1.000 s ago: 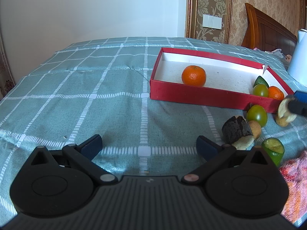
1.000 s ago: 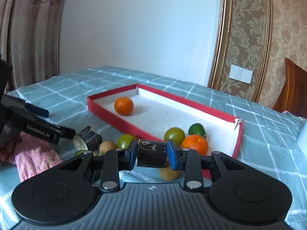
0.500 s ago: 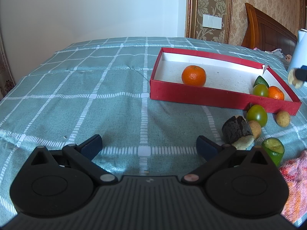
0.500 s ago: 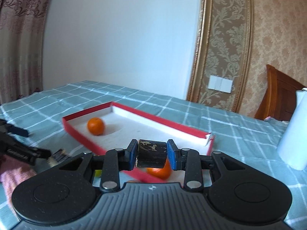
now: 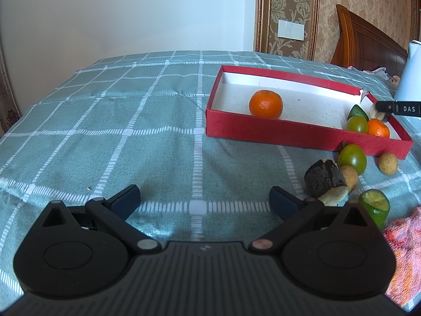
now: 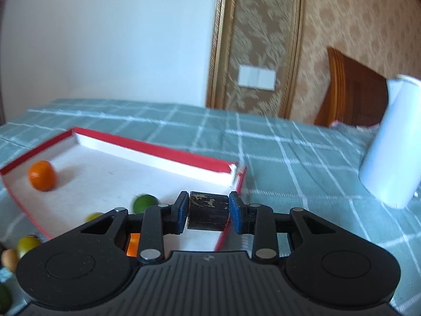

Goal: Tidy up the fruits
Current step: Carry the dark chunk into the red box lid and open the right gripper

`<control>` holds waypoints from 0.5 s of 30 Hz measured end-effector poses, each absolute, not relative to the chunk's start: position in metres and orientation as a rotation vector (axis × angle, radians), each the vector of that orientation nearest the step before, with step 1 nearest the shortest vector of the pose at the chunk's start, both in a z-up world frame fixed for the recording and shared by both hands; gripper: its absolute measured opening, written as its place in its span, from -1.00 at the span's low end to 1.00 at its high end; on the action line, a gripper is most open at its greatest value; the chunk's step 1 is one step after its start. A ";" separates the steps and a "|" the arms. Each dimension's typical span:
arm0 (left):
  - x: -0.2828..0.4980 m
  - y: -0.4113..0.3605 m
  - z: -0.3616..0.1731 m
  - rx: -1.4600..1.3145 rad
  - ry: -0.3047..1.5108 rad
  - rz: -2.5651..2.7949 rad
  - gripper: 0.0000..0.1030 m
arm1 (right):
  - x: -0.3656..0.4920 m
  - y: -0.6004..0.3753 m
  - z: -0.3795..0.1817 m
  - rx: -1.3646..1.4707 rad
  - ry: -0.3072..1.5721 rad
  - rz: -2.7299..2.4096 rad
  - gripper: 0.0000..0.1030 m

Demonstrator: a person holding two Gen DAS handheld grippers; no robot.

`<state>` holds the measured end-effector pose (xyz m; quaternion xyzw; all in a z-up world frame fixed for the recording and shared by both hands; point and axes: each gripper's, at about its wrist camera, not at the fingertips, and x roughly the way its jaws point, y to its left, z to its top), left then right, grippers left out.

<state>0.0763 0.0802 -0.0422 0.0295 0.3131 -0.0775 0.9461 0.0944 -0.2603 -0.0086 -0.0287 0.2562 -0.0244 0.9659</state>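
Right wrist view: right gripper (image 6: 209, 210) fingers clenched on dark fruit chunk (image 6: 208, 212) over red tray (image 6: 158, 148) corner.
Left gripper (image 5: 204, 200) fingers released, spread above the bed.

"DAS" in white letters on the black finger of the right gripper (image 5: 379, 110), at the right edge of the left wrist view. No other readable text.

You are working in a home, in a furnished room: damask wallpaper (image 5: 294, 13) with a gilt moulding strip (image 6: 217, 39), a white wall switch plate (image 5: 290, 29), a carved dark-wood chair back (image 5: 368, 44) at the far right edge, and a green checked cloth (image 5: 131, 131) covering the table.
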 end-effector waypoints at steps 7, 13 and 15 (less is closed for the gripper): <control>0.076 0.080 -0.042 0.060 0.638 -0.158 1.00 | 0.099 -0.247 -0.017 -0.110 0.542 -0.043 -0.38; 0.076 0.080 -0.042 0.059 0.638 -0.158 1.00 | 0.093 -0.248 -0.015 -0.105 0.519 -0.048 -0.23; 0.076 0.081 -0.042 0.059 0.638 -0.158 1.00 | 0.084 -0.249 -0.010 -0.109 0.479 -0.074 0.24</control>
